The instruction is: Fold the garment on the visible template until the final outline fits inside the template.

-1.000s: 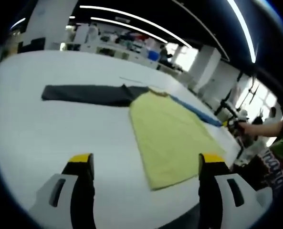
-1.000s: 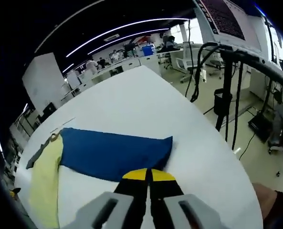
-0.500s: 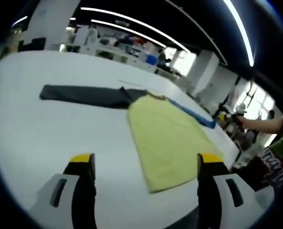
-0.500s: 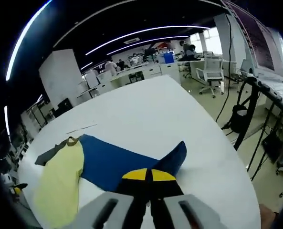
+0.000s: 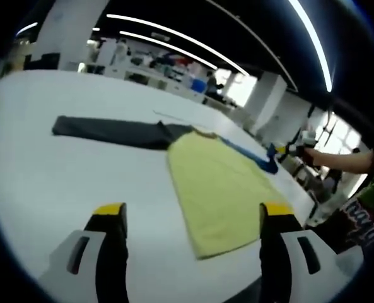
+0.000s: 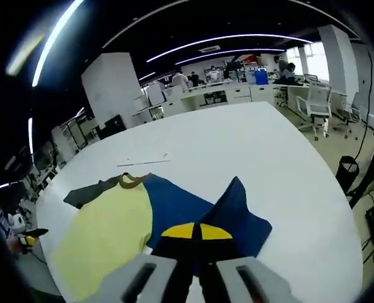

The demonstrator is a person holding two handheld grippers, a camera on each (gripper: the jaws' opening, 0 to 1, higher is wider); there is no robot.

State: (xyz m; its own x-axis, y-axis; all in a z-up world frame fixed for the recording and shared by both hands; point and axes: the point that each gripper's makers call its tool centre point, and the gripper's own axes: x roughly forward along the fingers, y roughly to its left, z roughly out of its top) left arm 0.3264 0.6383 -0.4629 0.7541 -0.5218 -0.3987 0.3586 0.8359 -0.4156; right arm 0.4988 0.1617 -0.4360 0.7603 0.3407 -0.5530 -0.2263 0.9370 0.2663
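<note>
right gripper view: right gripper [image 6: 197, 231] clamped on blue sleeve [image 6: 234, 211], raised off white table [image 6: 237, 139] | left gripper [image 5: 190, 218] jaws apart over table | garment [image 5: 215, 183] lies flat, grey sleeve [image 5: 108, 129] outstretched

**Garment spread flat, blue sleeve lifted at the far side**

We see the left hand-held gripper [image 5: 190, 218] with its yellow-tipped jaws set wide apart above the white surface [image 5: 60, 183], nothing between them. Ahead lies the garment [image 5: 218, 186]: a pale yellow body flat on the surface, its dark grey sleeve [image 5: 111, 128] stretched out to the left. At the far edge, we see the blue sleeve [image 5: 256, 156] raised off the surface, pinched by the right hand-held gripper [image 5: 281, 150], with a person's arm [image 5: 341, 161] reaching in from the right.
</note>
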